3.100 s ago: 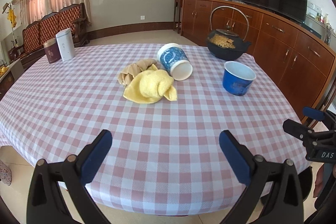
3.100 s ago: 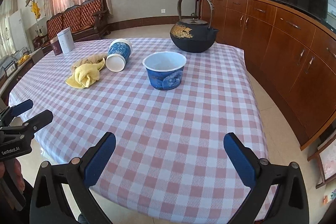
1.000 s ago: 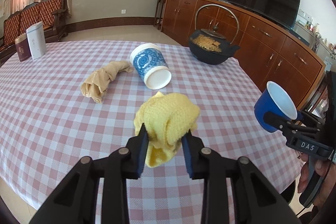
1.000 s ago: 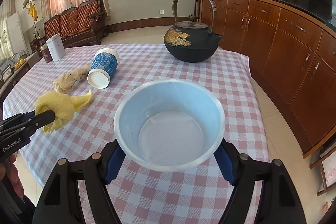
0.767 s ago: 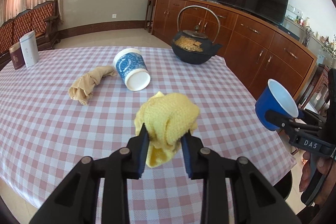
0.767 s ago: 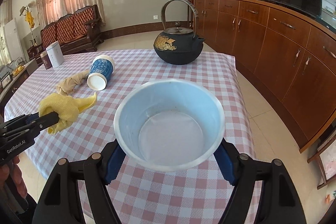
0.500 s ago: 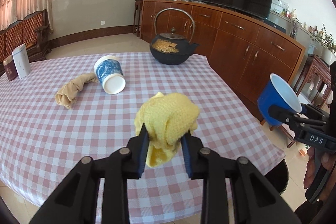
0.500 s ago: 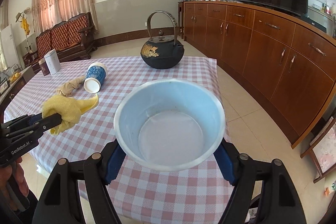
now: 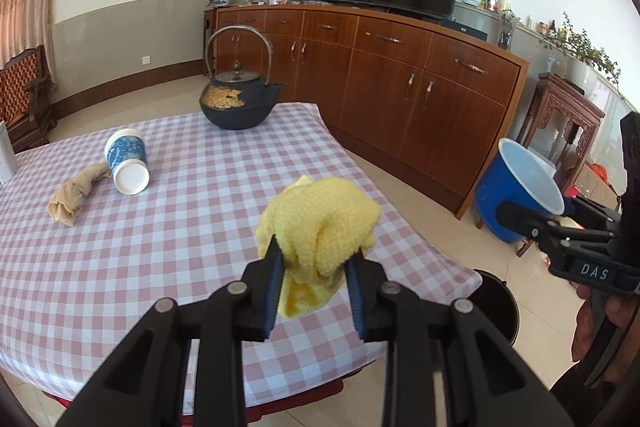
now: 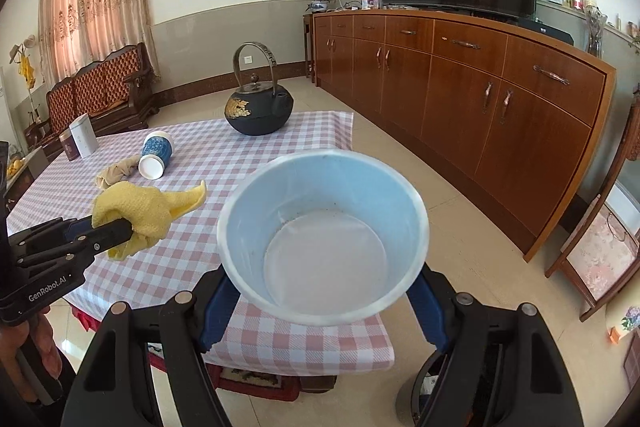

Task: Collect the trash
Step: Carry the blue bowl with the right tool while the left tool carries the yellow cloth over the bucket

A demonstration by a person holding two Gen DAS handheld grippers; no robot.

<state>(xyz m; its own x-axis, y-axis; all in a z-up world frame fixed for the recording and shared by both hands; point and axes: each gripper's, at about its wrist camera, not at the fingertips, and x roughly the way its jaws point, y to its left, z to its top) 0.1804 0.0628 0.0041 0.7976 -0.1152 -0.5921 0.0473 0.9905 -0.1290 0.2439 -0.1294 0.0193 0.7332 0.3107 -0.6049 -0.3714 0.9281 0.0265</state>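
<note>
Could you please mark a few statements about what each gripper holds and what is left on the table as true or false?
1. The left gripper is shut on the yellow cloth. True.
2. The right gripper holds the teapot. False: it holds the blue cup; the teapot stands on the table.
3. The patterned cup lies on its side. True.
4. The blue cup is full of liquid. False: it looks empty.

Both wrist views angled down, sharing checked table (image 9: 168,227) and teapot (image 10: 260,115)
</note>
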